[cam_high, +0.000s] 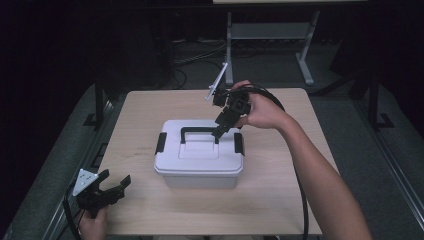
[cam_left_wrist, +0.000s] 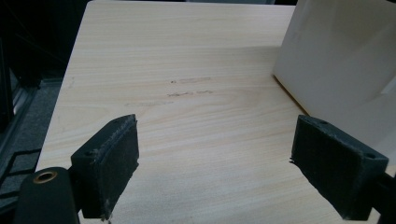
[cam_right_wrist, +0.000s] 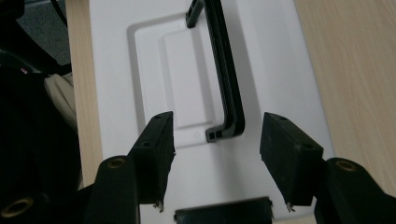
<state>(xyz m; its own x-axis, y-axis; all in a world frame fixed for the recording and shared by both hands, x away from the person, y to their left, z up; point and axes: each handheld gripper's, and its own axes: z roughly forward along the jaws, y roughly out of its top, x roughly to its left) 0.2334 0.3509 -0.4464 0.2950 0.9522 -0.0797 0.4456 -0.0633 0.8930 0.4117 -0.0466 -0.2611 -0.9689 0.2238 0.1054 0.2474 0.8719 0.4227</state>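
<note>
Smooth white plastic box (cam_high: 199, 160), matt black handle (cam_right_wrist: 226, 74), pale wood-grain table (cam_high: 280, 200)

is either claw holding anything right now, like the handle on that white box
Nothing is held. The right claw hangs open above the black handle of the white box, pads clear of it. The left claw is open over bare table.

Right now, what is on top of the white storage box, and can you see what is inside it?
On the white storage box sits its lid with a black carry handle; black latches sit at both ends. The closed lid hides the inside.
</note>
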